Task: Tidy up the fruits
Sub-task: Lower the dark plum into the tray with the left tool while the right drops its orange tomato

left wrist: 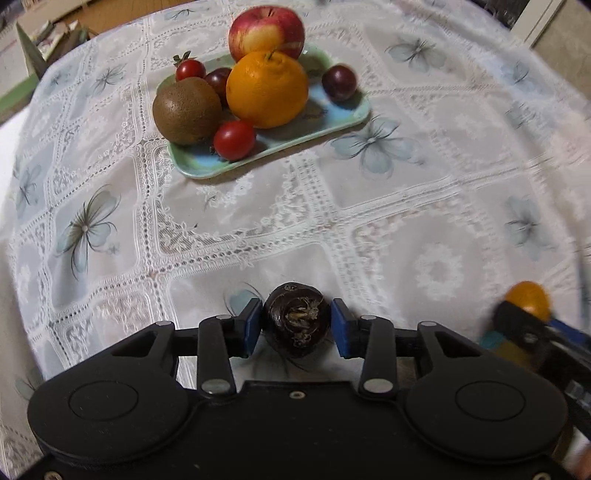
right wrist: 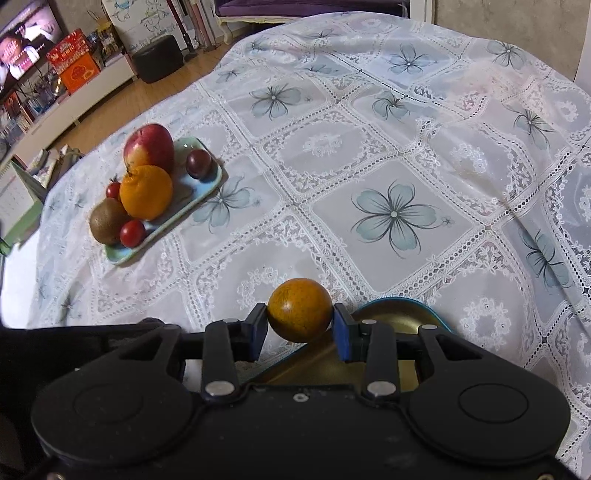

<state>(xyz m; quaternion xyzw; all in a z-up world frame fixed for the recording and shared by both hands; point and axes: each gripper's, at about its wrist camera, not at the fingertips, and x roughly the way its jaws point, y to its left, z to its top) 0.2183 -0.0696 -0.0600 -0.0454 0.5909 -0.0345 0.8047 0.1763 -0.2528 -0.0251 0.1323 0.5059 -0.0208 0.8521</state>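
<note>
While left claw (left wrist: 297, 325) pinches dark brown fruit (left wrist: 297, 319), right claw (right wrist: 300, 323) grips small orange fruit (right wrist: 300, 310); both part-closed.

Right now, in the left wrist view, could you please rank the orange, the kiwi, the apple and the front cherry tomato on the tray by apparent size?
1. Orange
2. Kiwi and apple: alike; the orange partly hides the farther apple, so unranked
3. Front cherry tomato, clearly smallest

apple (left wrist: 266, 31) 1 | orange (left wrist: 266, 89) 1 | kiwi (left wrist: 186, 110) 1 | red tomatoes (left wrist: 234, 139) 2 | trays (left wrist: 343, 118) 2
</note>
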